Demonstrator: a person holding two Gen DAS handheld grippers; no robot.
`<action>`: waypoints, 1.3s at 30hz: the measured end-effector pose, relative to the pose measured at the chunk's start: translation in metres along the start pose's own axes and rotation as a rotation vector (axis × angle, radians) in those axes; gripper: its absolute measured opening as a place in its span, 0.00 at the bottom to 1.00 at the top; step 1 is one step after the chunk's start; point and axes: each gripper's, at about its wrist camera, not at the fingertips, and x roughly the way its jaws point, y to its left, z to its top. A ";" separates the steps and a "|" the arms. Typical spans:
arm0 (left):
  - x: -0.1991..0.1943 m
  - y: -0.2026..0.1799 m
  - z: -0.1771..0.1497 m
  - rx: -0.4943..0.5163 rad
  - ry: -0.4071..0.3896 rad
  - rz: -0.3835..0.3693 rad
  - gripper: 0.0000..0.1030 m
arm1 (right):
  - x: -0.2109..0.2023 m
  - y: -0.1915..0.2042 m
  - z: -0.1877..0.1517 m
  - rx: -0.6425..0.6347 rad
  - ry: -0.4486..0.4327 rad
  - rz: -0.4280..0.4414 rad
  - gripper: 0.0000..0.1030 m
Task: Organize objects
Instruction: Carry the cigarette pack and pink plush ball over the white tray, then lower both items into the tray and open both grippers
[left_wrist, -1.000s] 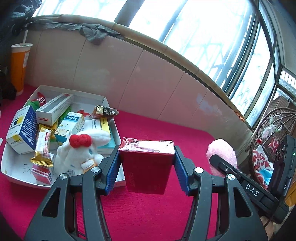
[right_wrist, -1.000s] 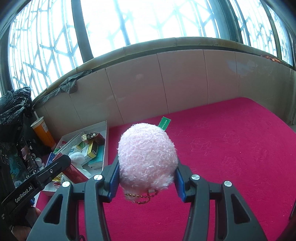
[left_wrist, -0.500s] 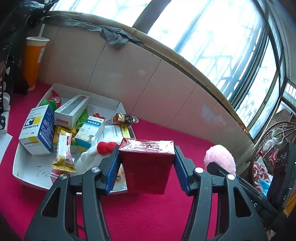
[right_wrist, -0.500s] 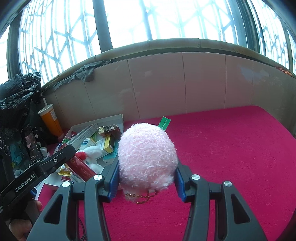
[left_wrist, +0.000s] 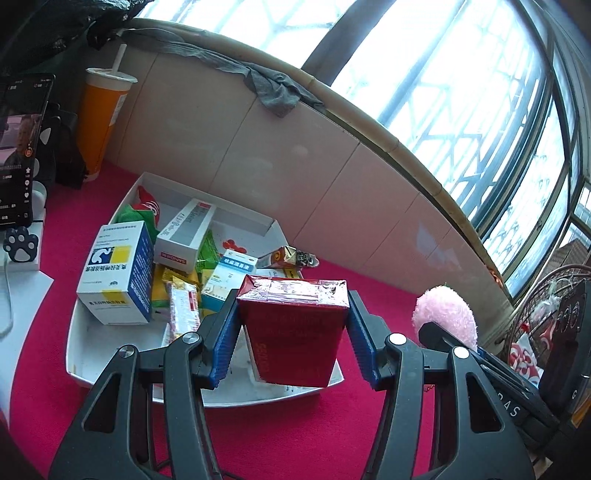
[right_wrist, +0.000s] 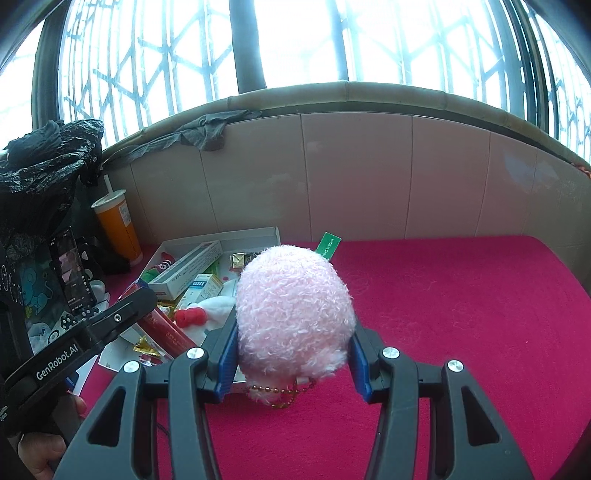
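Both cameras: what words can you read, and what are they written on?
"GenRobot.AI": left gripper's handle, right wrist view.
"MADE IN CHINA", partly hidden: green tag on pink plush ball.
"SANOFI": white medicine box.
"DAS", partly cut off: right gripper's handle, left wrist view.
Other boxes, red box, phone screen: too blurred.

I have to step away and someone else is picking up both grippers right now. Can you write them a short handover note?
Left gripper: shut on the red box, held above the near part of the white tray.
Right gripper: shut on the pink plush ball, held over the red cloth just right of the tray.
Done: the tray already holds medicine boxes, snack packets and a white plush with a red bow.
Left: probably set the red box, then the pink ball, into the tray. Free room looks tightest at the back, so the near side seems the better spot.
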 end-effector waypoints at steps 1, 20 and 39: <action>-0.001 0.004 0.003 -0.007 -0.001 0.003 0.53 | 0.002 0.003 0.001 -0.006 0.002 0.007 0.49; 0.044 0.061 0.098 -0.036 0.002 0.069 0.53 | 0.093 0.065 0.060 -0.087 0.095 0.126 0.49; 0.050 0.091 0.096 -0.117 -0.051 0.130 0.89 | 0.149 0.086 0.070 -0.061 0.112 0.121 0.75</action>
